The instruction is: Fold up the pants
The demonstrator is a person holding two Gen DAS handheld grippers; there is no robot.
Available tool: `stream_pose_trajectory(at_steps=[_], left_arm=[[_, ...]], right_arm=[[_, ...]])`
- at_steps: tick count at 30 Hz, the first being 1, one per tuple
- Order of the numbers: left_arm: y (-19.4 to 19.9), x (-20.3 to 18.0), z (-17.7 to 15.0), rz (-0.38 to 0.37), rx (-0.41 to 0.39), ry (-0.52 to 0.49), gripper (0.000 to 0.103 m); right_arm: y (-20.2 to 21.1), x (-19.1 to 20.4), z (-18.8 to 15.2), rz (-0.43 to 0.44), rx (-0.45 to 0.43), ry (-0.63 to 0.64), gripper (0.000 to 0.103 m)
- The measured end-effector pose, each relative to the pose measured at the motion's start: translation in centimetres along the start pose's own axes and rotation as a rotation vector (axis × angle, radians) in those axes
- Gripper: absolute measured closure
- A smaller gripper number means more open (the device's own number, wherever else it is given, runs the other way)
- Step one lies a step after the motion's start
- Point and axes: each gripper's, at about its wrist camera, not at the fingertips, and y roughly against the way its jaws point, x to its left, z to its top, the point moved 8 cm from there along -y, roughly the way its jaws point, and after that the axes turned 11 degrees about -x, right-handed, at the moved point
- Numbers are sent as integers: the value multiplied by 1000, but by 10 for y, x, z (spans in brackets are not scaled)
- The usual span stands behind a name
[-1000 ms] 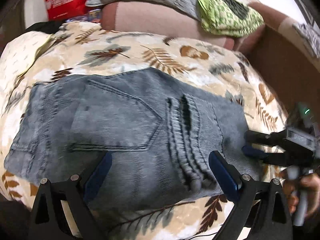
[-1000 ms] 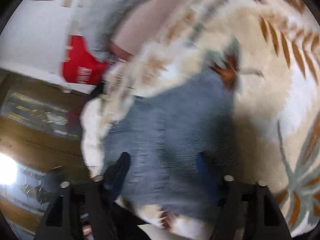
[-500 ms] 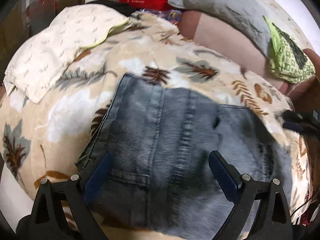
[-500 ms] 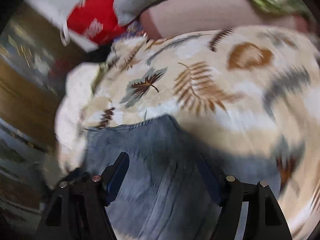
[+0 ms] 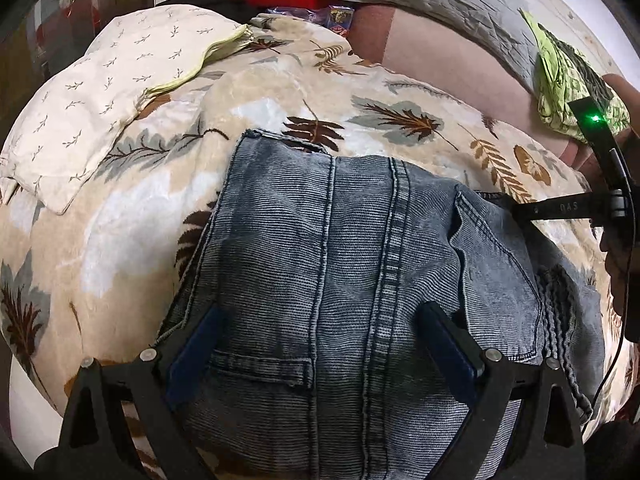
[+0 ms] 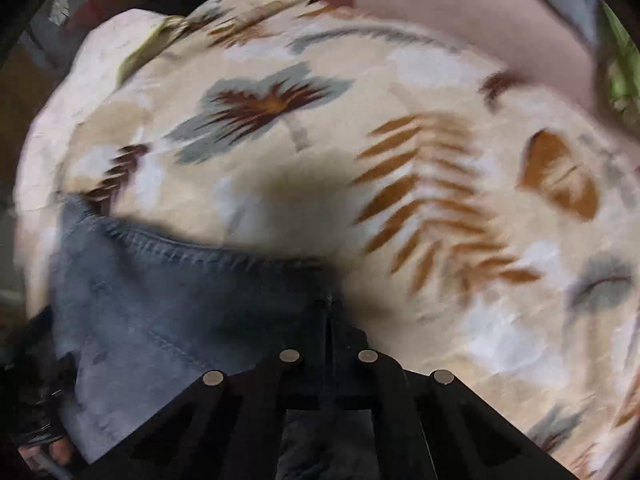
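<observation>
Pinching the pants edge, my right gripper has its jaws pressed together for folding; left gripper jaws hang spread, the denim lying between and ahead on the bed.

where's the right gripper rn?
In the left wrist view the right gripper is at the right edge, at the far right corner of the jeans on the leaf-print blanket. Its own camera shows the fingers together on the denim edge.
</observation>
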Motion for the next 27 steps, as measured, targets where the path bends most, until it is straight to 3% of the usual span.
stream_pose_trajectory(at_steps=[6,9,13,23,27], left_arm=[[-1,-1,-1,6,1,-8,5],[-1,-1,-1,3,-1,-7,5],[-1,-1,-1,5,-1,-7,4],[-2,-2,-1,8,-1,-10,3],[-2,-2,-1,10,-1,-10,2]], right_arm=[[0,-8,0,12,-8,-42,101],[5,-8,4,108,-18,-113,97],[19,-13,17,160,-76,-156,97],[-11,-9,8,162,-12,-164,98],[-3,-26,17,55,-65,-168,100]])
